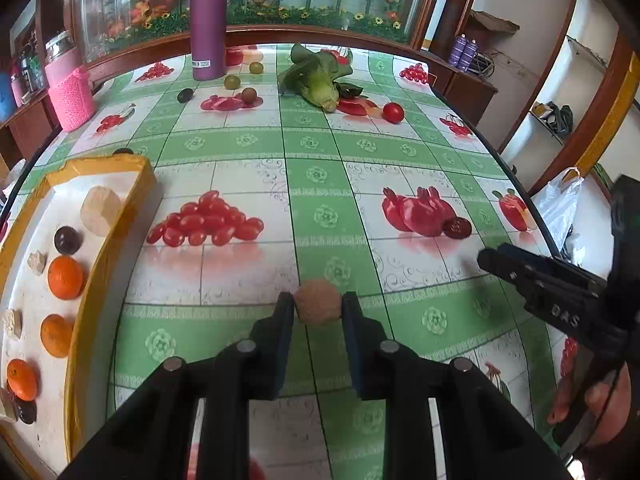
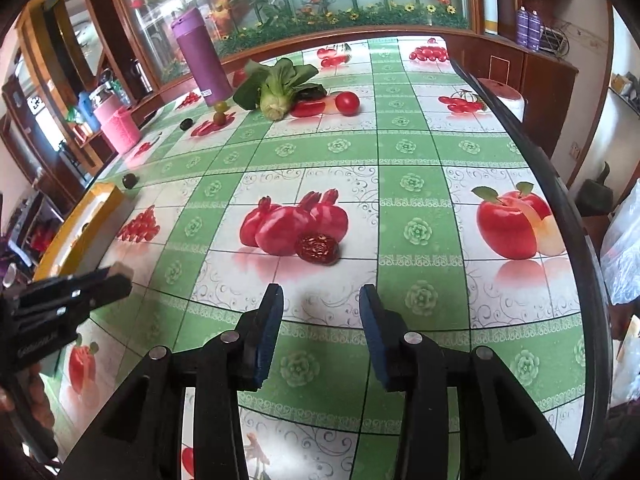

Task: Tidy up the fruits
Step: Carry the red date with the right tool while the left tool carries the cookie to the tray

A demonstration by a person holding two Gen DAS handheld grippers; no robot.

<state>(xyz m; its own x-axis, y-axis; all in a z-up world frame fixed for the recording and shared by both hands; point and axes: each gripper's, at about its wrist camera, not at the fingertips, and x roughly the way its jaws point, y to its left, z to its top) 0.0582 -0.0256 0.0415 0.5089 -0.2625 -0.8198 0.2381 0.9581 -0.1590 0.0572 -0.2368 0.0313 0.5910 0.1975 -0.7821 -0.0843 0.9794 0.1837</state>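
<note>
My left gripper [image 1: 318,306] is shut on a small round brown fruit [image 1: 318,303], held just above the tablecloth. A yellow-rimmed white tray [image 1: 108,248] at the left holds oranges [image 1: 65,277], a dark plum [image 1: 66,239] and pale pieces. My right gripper [image 2: 321,300] is open and empty, short of a wrinkled red date [image 2: 318,249] on the cloth. The date also shows in the left wrist view [image 1: 458,227]. A red tomato [image 1: 393,112], several small green and dark fruits [image 1: 232,82] and a bok choy [image 1: 318,80] lie at the far end.
A tall purple bottle [image 1: 209,24] stands at the back. A pink knitted container [image 1: 72,98] stands at the far left. The table's right edge [image 2: 560,200] drops off near a plastic bag [image 1: 558,204]. The cloth carries printed fruit pictures.
</note>
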